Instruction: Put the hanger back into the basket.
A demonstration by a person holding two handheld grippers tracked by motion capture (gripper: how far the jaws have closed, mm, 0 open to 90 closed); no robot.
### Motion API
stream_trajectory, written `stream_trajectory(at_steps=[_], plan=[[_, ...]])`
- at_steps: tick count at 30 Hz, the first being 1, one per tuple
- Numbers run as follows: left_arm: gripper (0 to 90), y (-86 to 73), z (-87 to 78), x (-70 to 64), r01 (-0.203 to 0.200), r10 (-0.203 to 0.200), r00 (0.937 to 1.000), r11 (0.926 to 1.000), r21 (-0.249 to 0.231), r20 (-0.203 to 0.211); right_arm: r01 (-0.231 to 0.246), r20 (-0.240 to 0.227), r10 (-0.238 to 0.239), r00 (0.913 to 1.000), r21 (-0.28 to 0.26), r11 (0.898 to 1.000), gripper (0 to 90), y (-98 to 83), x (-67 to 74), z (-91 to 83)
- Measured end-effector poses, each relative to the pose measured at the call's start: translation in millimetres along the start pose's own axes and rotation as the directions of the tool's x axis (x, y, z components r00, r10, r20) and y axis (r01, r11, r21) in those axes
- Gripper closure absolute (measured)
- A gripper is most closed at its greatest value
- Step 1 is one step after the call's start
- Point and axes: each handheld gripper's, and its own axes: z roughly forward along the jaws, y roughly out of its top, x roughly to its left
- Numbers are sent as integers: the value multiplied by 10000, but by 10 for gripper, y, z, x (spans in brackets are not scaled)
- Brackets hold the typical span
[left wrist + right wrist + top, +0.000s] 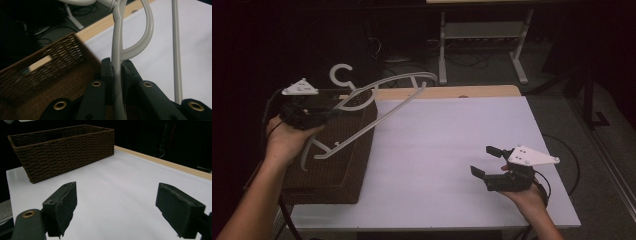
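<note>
Two grippers — left [116,68] clamped on one white hanger [377,107], right [486,161] wide apart — one basket [339,165].

Dark room, grey floor [492,70], white-legged table frame [484,35] behind, cables [462,61] trailing beneath

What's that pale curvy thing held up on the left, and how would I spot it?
Start at the white table and find the brown woven basket at its left edge. Above it the left claw pinches a pale grey hanger. It is the one thin, looping shape there, with a hook at its top.
</note>
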Motion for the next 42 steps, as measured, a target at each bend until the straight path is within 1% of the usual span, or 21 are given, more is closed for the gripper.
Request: stream_trajectory(at_steps=[2, 5, 6, 9, 15, 17, 22, 25, 28, 32, 35, 40, 41, 42], plan=[[821, -56, -62, 87, 227, -227, 9996, 9997, -41, -171, -3, 6, 3, 10000, 20, 10000, 166, 3, 0, 9], [821, -142, -139, 215, 369, -367, 9983, 9993, 36, -447, 16, 25, -16, 10000, -1, 10000, 166, 4, 1, 17], [821, -173, -155, 255, 482, -481, 9974, 9988, 11, -528, -3, 32, 3, 10000, 13, 10000, 165, 4, 3, 16], [821, -261, -195, 373, 673, -659, 9950, 9976, 155, -757, -20, 74, 19, 10000, 17, 10000, 166, 3, 0, 8], [820, -421, -224, 549, 758, -693, 9897, 9959, 483, -1252, -53, 192, 54, 9998, -31, 10000, 166, 3, -13, -7], [820, -487, -221, 605, 882, -794, 9867, 9945, 569, -1417, -55, 210, 55, 9998, -24, 10000, 166, 0, -13, -7], [820, -670, -211, 752, 1233, -1106, 9800, 9900, 684, -1654, -74, 244, 74, 9997, 3, 10000, 165, -3, -11, -7], [820, -770, -216, 828, 1338, -1158, 9753, 9873, 862, -1883, -81, 263, 81, 9996, -4, 10000, 166, -4, -12, -7], [820, -866, -232, 903, 1412, -1135, 9677, 9837, 1112, -2250, -48, 299, 47, 9995, 31, 10000, 166, -8, -16, -5], [820, -977, -252, 983, 1663, -1331, 9597, 9789, 1186, -2473, -28, 305, 27, 9995, 34, 10000, 166, -9, -16, -3], [820, -1028, -254, 1021, 1752, -1396, 9572, 9767, 1238, -2535, 12, 330, -13, 9995, 26, 10000, 166, -11, -18, 4], [820, -1075, -210, 1030, 1716, -1327, 9579, 9756, 1372, -2547, -54, 330, 52, 9994, 72, 10000, 166, -12, -6, 5], [820, -1080, -198, 1031, 1647, -1241, 9595, 9754, 1465, -2528, -56, 331, 54, 9994, 68, 10000, 166, -13, -6, 5], [819, -1085, -183, 1032, 1654, -1241, 9603, 9745, 1517, -2499, -32, 330, 30, 9994, 59, 10000, 166, -14, -8, 5]])
